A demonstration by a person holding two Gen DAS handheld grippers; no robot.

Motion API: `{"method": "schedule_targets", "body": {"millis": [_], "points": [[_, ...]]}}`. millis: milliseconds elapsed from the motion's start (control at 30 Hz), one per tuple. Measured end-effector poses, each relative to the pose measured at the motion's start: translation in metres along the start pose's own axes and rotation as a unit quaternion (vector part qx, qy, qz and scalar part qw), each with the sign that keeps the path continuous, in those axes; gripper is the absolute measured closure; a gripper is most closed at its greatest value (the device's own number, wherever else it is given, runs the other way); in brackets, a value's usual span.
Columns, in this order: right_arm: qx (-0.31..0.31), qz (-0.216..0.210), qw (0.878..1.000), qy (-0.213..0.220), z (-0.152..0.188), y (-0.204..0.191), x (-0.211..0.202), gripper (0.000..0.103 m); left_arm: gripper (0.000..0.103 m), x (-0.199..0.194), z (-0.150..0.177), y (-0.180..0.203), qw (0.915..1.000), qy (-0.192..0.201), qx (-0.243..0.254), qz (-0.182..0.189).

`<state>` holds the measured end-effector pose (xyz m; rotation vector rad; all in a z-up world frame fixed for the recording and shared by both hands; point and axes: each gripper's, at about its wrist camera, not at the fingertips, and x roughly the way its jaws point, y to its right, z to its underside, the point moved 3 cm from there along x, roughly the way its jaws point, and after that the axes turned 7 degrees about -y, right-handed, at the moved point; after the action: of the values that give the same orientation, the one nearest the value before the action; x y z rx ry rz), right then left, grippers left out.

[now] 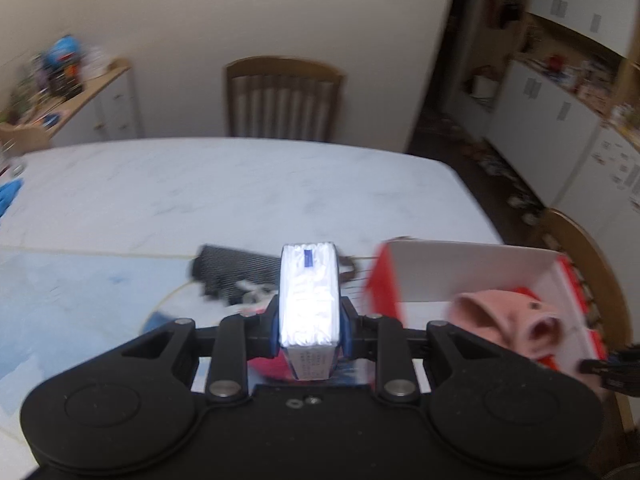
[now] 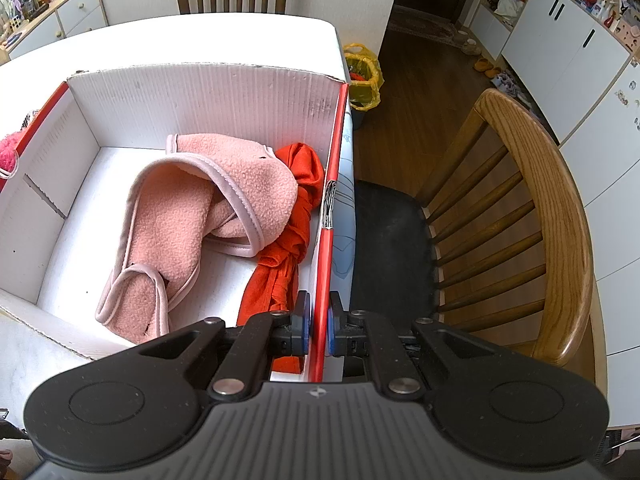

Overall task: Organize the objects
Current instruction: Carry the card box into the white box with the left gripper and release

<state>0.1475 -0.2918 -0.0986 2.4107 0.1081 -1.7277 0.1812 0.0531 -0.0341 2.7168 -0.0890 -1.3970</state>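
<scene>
My left gripper (image 1: 308, 330) is shut on a white tissue pack (image 1: 309, 296) with blue print, held above the table, left of the box. The red-and-white cardboard box (image 1: 440, 272) stands at the right; it holds a pink fleece garment (image 1: 508, 320). In the right wrist view my right gripper (image 2: 318, 326) is shut on the box's red right wall (image 2: 334, 184). Inside lie the pink fleece (image 2: 188, 224) and an orange cloth (image 2: 292, 240).
A black mesh pouch (image 1: 232, 272) lies on the marble table (image 1: 240, 188) behind the tissue pack. A pink fluffy item (image 2: 8, 152) sits left of the box. Wooden chairs (image 2: 532, 220) stand right of the table and at its far side (image 1: 284, 96).
</scene>
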Motion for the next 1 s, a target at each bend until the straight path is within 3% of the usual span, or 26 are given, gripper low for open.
{"method": "schedule_targets", "body": {"millis": [267, 467, 800, 1000], "points": [[0.000, 0.000, 1.000, 0.000, 0.000, 0.000, 0.000, 0.095, 0.078, 0.000, 0.000, 0.066, 0.9956, -0.004, 0.073, 0.059], [0.000, 0.000, 1.000, 0.001, 0.000, 0.000, 0.000, 0.095, 0.078, 0.016, 0.009, 0.103, 0.9894, -0.022, 0.120, 0.079], [-0.001, 0.000, 1.000, 0.001, -0.001, -0.001, 0.000, 0.095, 0.078, 0.066, 0.030, 0.146, 0.9776, -0.085, 0.184, 0.056], [-0.001, -0.001, 1.000, 0.002, 0.000, -0.001, 0.000, 0.095, 0.078, 0.098, 0.039, 0.154, 0.9636, -0.157, 0.208, 0.059]]}}
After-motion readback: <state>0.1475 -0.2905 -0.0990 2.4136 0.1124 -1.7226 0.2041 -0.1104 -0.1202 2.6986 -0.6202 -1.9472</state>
